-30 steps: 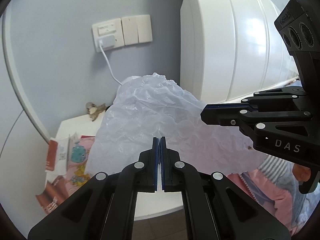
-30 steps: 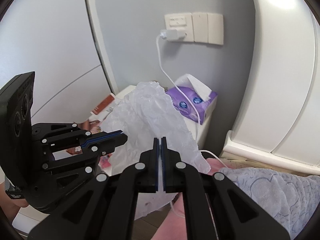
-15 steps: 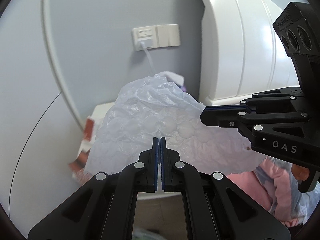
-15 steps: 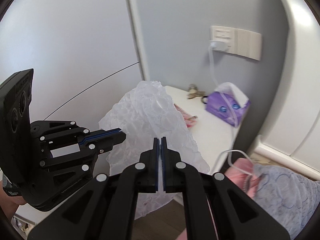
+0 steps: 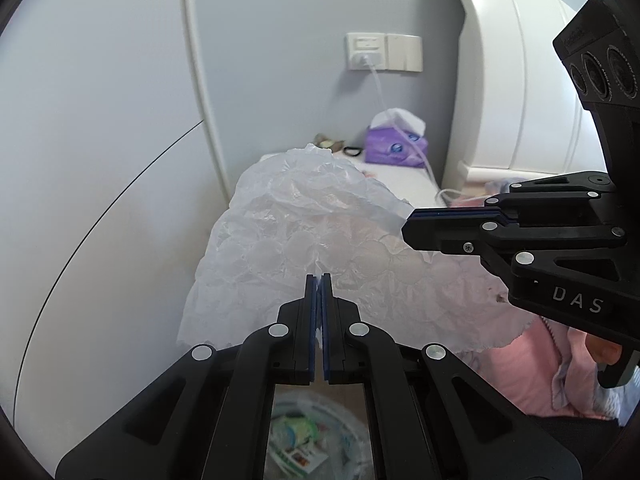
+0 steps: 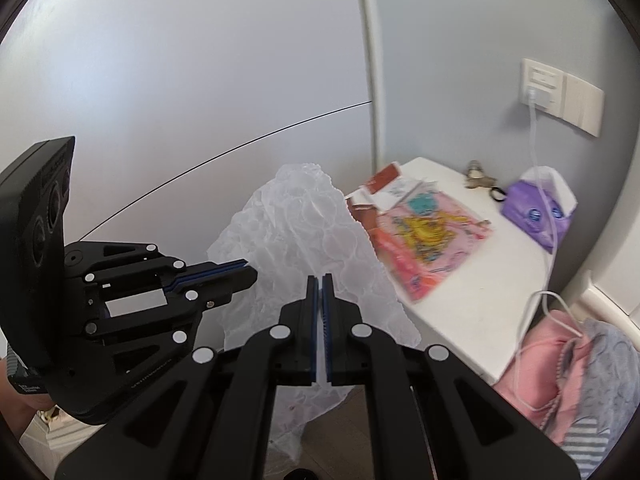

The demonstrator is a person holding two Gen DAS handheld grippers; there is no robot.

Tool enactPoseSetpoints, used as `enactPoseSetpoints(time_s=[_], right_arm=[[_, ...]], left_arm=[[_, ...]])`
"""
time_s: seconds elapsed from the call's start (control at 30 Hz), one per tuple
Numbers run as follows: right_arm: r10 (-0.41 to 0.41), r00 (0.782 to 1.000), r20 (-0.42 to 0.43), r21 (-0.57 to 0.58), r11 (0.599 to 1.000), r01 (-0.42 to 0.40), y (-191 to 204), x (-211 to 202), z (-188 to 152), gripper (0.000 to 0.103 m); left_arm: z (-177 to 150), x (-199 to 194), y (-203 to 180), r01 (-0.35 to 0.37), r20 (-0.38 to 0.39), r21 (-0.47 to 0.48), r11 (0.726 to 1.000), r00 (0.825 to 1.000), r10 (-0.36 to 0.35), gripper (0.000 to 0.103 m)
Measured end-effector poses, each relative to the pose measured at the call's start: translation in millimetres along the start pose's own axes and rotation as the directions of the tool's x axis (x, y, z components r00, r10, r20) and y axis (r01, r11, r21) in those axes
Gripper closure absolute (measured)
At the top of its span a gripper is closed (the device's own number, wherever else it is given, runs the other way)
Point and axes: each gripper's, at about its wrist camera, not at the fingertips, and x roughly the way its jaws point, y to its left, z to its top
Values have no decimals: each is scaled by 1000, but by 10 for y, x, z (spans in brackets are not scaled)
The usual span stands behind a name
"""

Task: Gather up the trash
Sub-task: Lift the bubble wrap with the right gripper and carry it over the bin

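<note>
1. Now both grippers hold one sheet of bubble wrap [image 5: 312, 240] between them, off the nightstand and in the air in front of a pale wall.
2. Left gripper [image 5: 319, 280]: jaws closed on the near lower edge of the wrap, a sliver of plastic pinched between the blue pads.
3. Right gripper [image 6: 319, 280]: jaws closed on the wrap too; from the left wrist view its tips clamp the sheet's right corner.
4. The wrap is crumpled and translucent, humped upward between the two grips and hanging loose below them.
5. Under the left gripper a bin [image 5: 296, 404] with a clear liner shows through the gap in the linkage; coloured packaging lies inside it. The wrap hangs above and a little beyond it.
6. On the white nightstand [image 6: 480, 320], right of the wrap in the right wrist view: a pink picture book [image 6: 432, 232] near the front left corner, red-and-white packets at its far left edge, a purple tissue pack [image 6: 536, 212] toward the far right corner, a small trinket by the wall.
7. A white cable [image 6: 536, 140] runs from the wall socket [image 6: 540, 84] over the tissue pack and down past the nightstand's right edge onto pink bedding [image 6: 536, 360].
</note>
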Motion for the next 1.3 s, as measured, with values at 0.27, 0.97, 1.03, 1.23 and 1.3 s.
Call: enactPoseSetpoints(time_s=[0.27,0.97,1.03,1.23,1.3], right_arm=[[47,997,-69,-70,996,-52,401,220,-243,98],[109,946,-306,-195,965,-175,917,1058,-990,98],[107,937,-331,-197,964,-180,939,1150,-1061,98],[99,913,-395,-205,960,-193,970,1438,-1224,98],[94,904,-417,-209,958,-196,978,1545,-1276,98]], left_arm=[[-444,-106,177,-41,-59,-53,998,998,38,102],[-1714,197,332,-77,-226,-259,963,974,17,102],[-1809,267,337,-77,-241,-272,959,970,9,102],[-2051,485,368,-103,-281,-297,949,959,16,102],[-2129,583,381,-109,-297,-306,946,955,14,102]])
